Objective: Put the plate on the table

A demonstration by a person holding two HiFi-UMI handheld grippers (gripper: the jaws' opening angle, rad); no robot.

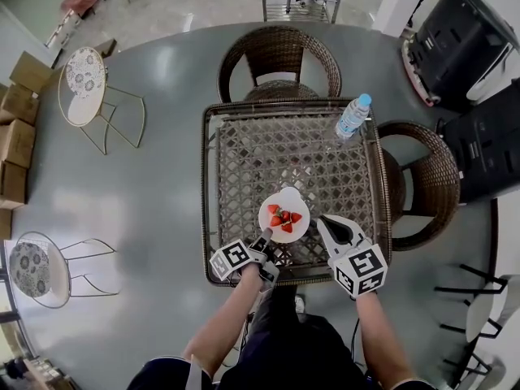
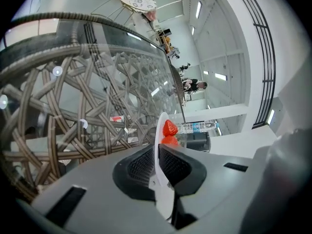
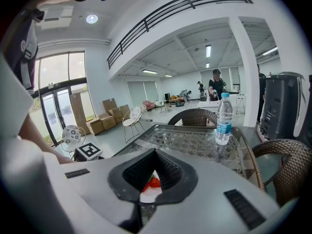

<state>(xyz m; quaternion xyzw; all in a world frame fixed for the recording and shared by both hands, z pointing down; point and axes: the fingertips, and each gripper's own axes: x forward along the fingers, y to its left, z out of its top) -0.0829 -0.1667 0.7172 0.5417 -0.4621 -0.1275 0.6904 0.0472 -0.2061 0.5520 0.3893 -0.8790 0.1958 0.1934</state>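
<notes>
Left gripper [image 1: 264, 243] jaws pinch plate [image 1: 283, 227] rim, held level prob. so strawberries [image 1: 284, 217] don't roll, over table [image 1: 244, 149]; right gripper [image 1: 331, 227] jaws apart, empty, alongside.

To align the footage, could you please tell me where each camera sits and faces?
Head view: atop the head, steeply down onto table, plate; forearms, left tongs, right tongs show.
Left gripper view: on the left tongs, along jaws clamping the plate's rim.
Right gripper view: on the right tongs, jaws apart, facing the bottle.
All share the strawberries.
</notes>
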